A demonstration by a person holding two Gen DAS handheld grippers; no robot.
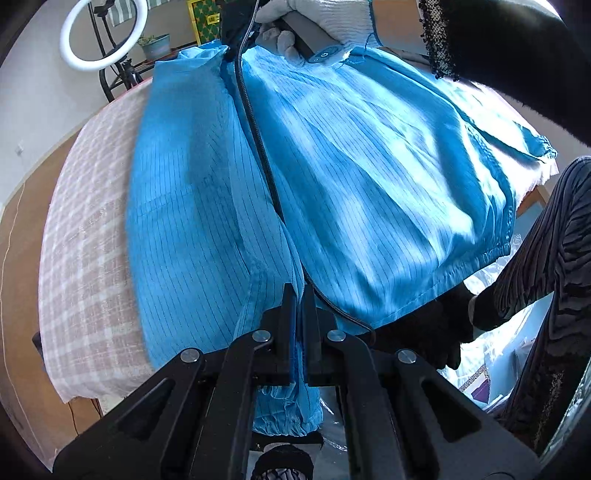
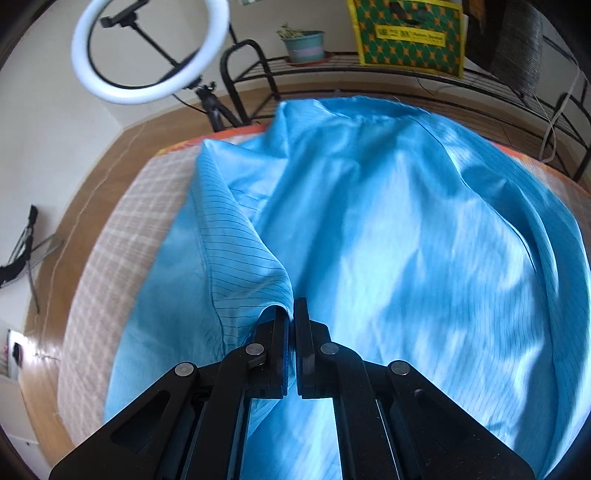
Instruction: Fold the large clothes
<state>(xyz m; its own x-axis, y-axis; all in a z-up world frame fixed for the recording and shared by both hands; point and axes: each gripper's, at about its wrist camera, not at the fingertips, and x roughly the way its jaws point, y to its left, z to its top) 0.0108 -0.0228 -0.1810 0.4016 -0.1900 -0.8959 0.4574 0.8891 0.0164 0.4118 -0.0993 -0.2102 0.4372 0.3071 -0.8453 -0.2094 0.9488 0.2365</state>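
Note:
A large blue pinstriped garment lies spread over a table covered with a pale checked cloth. My left gripper is shut on a fold of the blue garment near its elastic hem, and a cuff hangs below the jaws. The other device, held by a white-gloved hand, shows at the garment's far end. In the right wrist view my right gripper is shut on a raised edge of the blue garment, which fills most of that view. The checked cloth shows at left.
A black cable runs across the garment. A ring light on a tripod, a black rack with a potted plant and a green-yellow bag stand beyond the table. A person's patterned leg is at right.

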